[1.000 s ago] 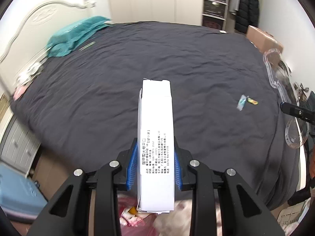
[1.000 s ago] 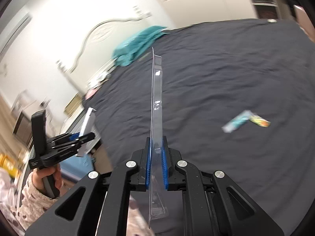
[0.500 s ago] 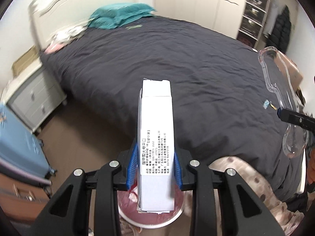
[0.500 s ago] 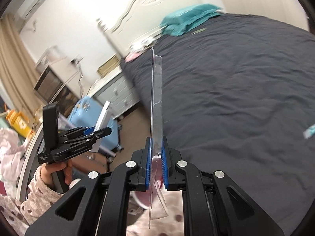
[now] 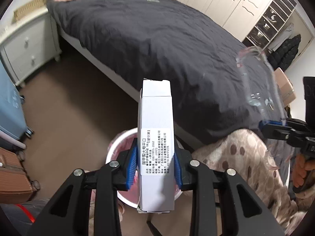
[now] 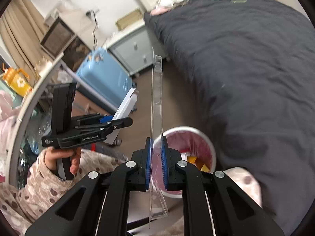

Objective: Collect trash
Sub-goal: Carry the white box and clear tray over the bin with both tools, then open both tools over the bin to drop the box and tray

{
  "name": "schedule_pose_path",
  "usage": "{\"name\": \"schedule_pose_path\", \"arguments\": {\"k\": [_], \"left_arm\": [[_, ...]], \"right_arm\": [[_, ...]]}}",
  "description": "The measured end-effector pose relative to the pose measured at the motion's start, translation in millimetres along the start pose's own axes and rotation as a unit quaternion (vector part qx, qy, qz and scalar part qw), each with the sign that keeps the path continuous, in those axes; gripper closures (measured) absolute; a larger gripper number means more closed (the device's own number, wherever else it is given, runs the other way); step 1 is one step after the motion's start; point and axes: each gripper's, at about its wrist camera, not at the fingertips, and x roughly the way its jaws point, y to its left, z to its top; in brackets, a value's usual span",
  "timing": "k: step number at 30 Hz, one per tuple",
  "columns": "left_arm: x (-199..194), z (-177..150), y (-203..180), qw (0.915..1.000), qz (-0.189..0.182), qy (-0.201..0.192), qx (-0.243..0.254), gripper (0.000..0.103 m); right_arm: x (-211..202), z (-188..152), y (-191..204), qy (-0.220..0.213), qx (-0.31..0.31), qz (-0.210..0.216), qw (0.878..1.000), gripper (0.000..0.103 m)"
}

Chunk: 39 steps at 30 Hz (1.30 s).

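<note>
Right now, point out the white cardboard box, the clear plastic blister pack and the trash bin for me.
white cardboard box [image 5: 156, 122]: left wrist view, plain front face above the label.
clear plastic blister pack [image 6: 157, 98]: right wrist view, thin edge above the pads.
trash bin [image 6: 204, 137]: right wrist view, white rim, far right side.

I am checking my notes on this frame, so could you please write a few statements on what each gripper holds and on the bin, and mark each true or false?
1. The left gripper is shut on a white box. True.
2. The right gripper is empty. False: it clamps a clear plastic blister pack.
3. The waste bin has a pink liner. True.
4. The bin stands on the bed. False: it stands on the floor beside it.
</note>
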Motion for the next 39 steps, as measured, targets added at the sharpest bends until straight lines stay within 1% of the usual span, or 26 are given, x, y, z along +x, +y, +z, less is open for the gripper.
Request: {"name": "schedule_pose_path", "arguments": {"k": [4,9,11,12,13,14,15,16,17,18,19,20,21,23,25,26,27,29,31,35,38,39], "left_arm": [[25,-3,12,0.9985,-0.036,0.033,0.026,0.072],[52,-1,19,0.9943,-0.043,0.076,0.061,0.072],[60,-1,22,0.9923,-0.052,0.090,0.067,0.071],[66,-3,25,0.9901,-0.064,0.104,0.069,0.071],[71,-3,26,0.9883,-0.071,0.115,0.071,0.067],[77,-5,28,0.9876,-0.069,0.120,0.074,0.058],[81,-7,29,0.9871,-0.068,0.123,0.077,0.050],[85,-8,31,0.9863,-0.073,0.126,0.077,0.039],[88,-9,33,0.9857,-0.076,0.129,0.077,0.031],[91,-10,33,0.9847,-0.080,0.133,0.079,0.025],[94,-11,33,0.9830,-0.085,0.139,0.084,0.021],[96,-12,32,0.9818,-0.085,0.144,0.089,0.012],[98,-12,29,0.9806,-0.080,0.151,0.096,0.007],[101,-15,23,0.9790,-0.061,0.156,0.115,0.007],[103,-17,19,0.9776,-0.045,0.162,0.127,0.006],[103,-17,18,0.9767,-0.036,0.165,0.132,0.006],[103,-15,17,0.9763,-0.028,0.166,0.136,0.006],[99,-13,15,0.9766,-0.006,0.160,0.144,0.006],[94,-11,14,0.9766,0.002,0.157,0.147,0.005],[79,-5,5,0.9748,0.047,0.144,0.164,0.005],[65,-2,-5,0.9747,0.064,0.123,0.175,0.005],[59,0,-9,0.9755,0.064,0.117,0.175,0.005]], "right_arm": [[40,0,1,0.045,-0.028,-0.004,0.999,0.094],[67,-3,5,0.073,-0.064,-0.029,0.995,0.094],[73,-3,7,0.081,-0.073,-0.032,0.994,0.094],[77,-3,8,0.084,-0.077,-0.034,0.993,0.093],[80,-3,8,0.090,-0.083,-0.035,0.992,0.092],[85,-4,10,0.101,-0.093,-0.037,0.990,0.091],[89,-6,11,0.114,-0.107,-0.041,0.987,0.090],[91,-6,12,0.121,-0.117,-0.046,0.985,0.084],[93,-8,14,0.129,-0.135,-0.055,0.981,0.066],[94,-7,17,0.135,-0.148,-0.056,0.978,0.047],[93,-9,19,0.141,-0.163,-0.056,0.975,0.042],[90,-12,19,0.149,-0.179,-0.060,0.971,0.035],[88,-14,20,0.154,-0.193,-0.065,0.967,0.024],[79,-19,24,0.149,-0.226,-0.088,0.959,0.011],[67,-23,24,0.141,-0.242,-0.100,0.955,0.009],[62,-24,23,0.137,-0.243,-0.103,0.955,0.007],[59,-24,24,0.134,-0.242,-0.105,0.955,0.007],[48,-24,22,0.126,-0.235,-0.106,0.958,0.007],[39,-23,24,0.117,-0.230,-0.108,0.960,0.007],[25,-21,28,0.095,-0.220,-0.107,0.965,0.007],[13,-18,33,0.070,-0.210,-0.102,0.970,0.007],[8,-18,34,0.063,-0.206,-0.098,0.972,0.007]]}}
